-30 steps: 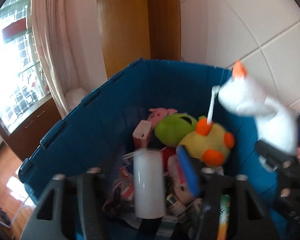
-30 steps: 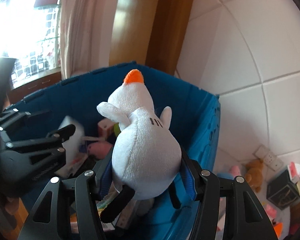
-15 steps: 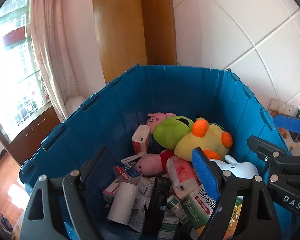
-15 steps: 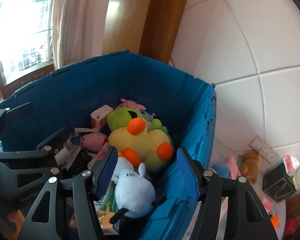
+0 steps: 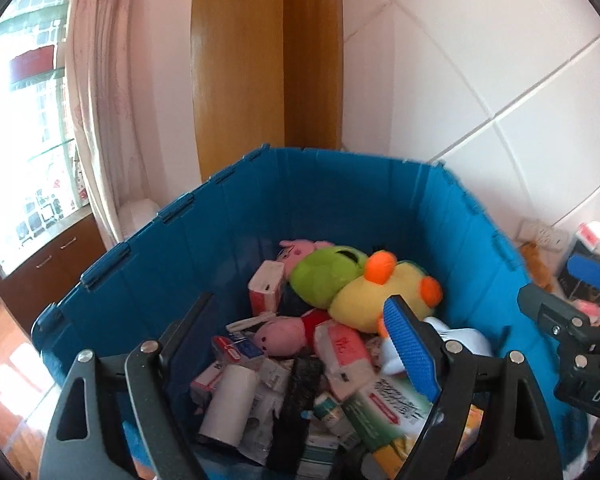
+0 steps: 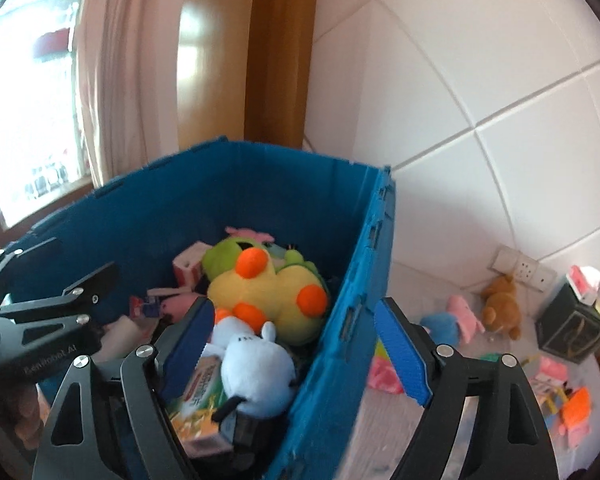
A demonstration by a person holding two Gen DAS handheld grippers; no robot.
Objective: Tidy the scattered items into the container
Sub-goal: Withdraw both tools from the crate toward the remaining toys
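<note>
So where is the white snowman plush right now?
In the right wrist view the white snowman plush lies inside the blue crate, near its right wall, just below the yellow duck plush.
</note>
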